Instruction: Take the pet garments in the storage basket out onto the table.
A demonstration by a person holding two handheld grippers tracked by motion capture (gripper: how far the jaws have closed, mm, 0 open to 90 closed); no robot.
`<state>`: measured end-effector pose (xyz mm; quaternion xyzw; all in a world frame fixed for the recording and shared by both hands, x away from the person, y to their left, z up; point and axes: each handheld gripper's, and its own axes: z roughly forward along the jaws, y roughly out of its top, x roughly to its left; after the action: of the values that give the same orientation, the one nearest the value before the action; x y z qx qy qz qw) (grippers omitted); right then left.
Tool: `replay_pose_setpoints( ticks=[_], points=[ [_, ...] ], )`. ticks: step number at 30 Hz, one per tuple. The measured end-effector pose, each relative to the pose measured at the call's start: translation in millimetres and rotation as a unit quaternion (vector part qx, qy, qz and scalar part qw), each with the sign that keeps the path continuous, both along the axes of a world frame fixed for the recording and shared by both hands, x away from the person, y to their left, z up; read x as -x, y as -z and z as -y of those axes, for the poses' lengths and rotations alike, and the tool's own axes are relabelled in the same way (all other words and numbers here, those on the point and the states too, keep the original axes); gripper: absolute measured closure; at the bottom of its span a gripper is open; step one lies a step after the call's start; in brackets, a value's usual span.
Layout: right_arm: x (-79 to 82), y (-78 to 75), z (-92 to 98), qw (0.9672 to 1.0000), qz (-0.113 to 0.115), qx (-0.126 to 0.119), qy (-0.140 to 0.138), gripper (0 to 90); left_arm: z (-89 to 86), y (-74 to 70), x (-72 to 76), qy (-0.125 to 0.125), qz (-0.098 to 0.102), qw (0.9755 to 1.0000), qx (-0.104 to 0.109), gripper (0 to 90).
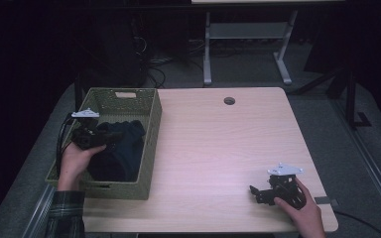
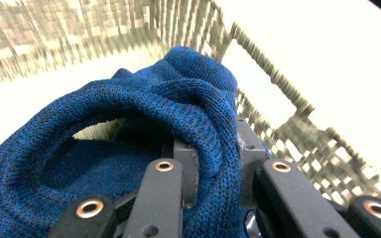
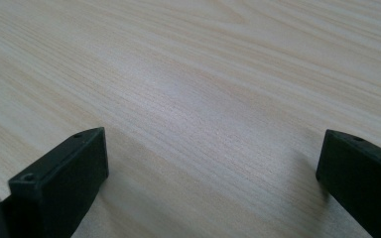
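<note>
Over the woven basket (image 1: 149, 144) at the left edge of the table (image 1: 213, 148), the left gripper (image 1: 95, 136) is clamped on a fold of the dark blue knitted garment (image 1: 124, 148). From the left gripper view, a thick roll of the blue knit (image 2: 188, 114) runs between the two jaws, pinched tight, with the rest of the cloth bunched below inside the basket. From the high view the garment looks almost black and appears to fill the near half of the basket, though the light there is poor. Near the table's right front corner, the right gripper (image 1: 260, 193) rests low over bare wood, well apart from the basket, its jaws spread wide with nothing between them.
</note>
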<state>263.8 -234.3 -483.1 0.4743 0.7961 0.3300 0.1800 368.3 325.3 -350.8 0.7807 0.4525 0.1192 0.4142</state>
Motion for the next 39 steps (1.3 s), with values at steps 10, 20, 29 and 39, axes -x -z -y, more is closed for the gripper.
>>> replay_pose_setpoints(
  ticks=[10,20,29,39],
  points=[
    [0.0,0.0,0.0,1.0000,0.000,0.000,0.000,0.0,-2.7,-29.6,1.5,0.006,0.061,0.9974,0.037,77.1],
    [-0.2,0.0,0.2,1.0000,0.000,0.000,-0.001,0.0,-2.5,-62.8,-1.5,0.012,0.101,0.9935,0.052,77.1],
    [-0.3,0.0,0.3,1.0000,0.000,0.000,-0.001,0.0,3.0,-96.2,0.3,0.031,0.126,0.9889,0.073,77.1],
    [-0.4,0.0,0.3,1.0000,0.000,0.000,-0.002,0.0,18.3,-122.5,1.0,0.056,0.147,0.9834,0.090,77.0]
  ],
)
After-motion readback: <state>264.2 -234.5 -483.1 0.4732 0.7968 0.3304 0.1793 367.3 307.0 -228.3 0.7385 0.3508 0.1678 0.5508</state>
